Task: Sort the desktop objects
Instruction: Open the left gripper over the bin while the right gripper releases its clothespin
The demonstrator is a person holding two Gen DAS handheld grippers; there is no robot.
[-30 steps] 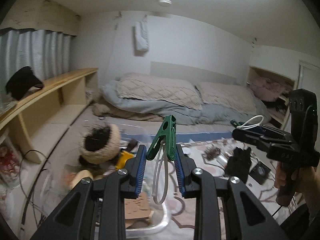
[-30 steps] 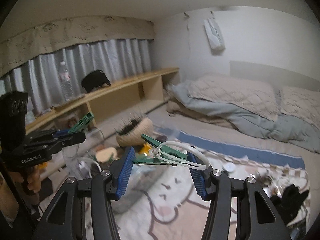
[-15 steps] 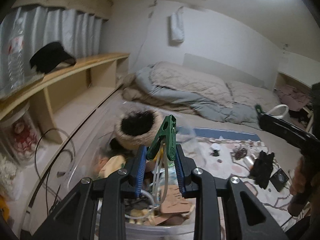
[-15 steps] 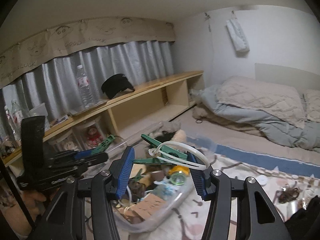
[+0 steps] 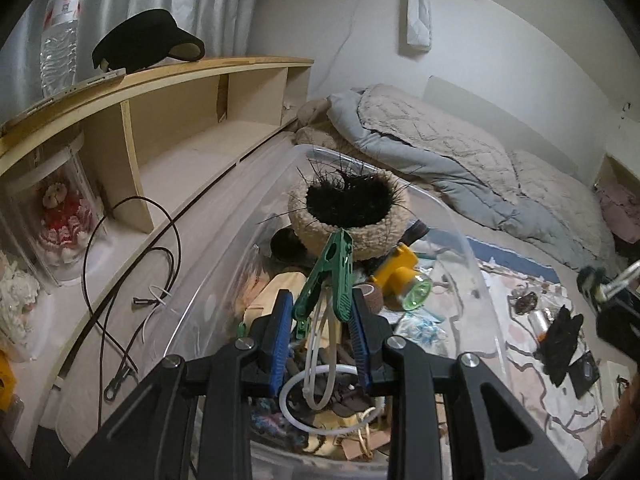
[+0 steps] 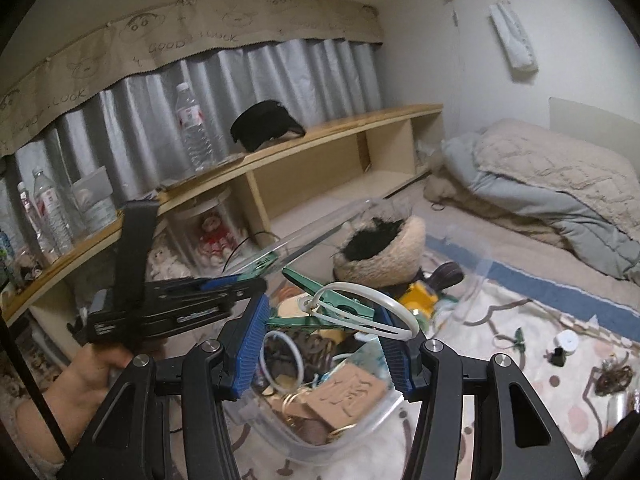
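Clear glossy plastic bin (image 5: 472,248) – matt green plastic clips (image 5: 332,280), fuzzy beige cloth hat (image 5: 372,232), pale smooth wood shelf (image 5: 168,76).

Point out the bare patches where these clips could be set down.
The clear bin is crowded. Bare room: the open shelf bay under the wooden shelf top, and the mat between bin and blue stripe.

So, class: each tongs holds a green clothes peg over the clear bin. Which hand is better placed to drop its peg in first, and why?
Probably the left. The left tongs hold their green peg directly above the clear bin. The right tongs hold their peg over the bin's near end, closer to the rim.
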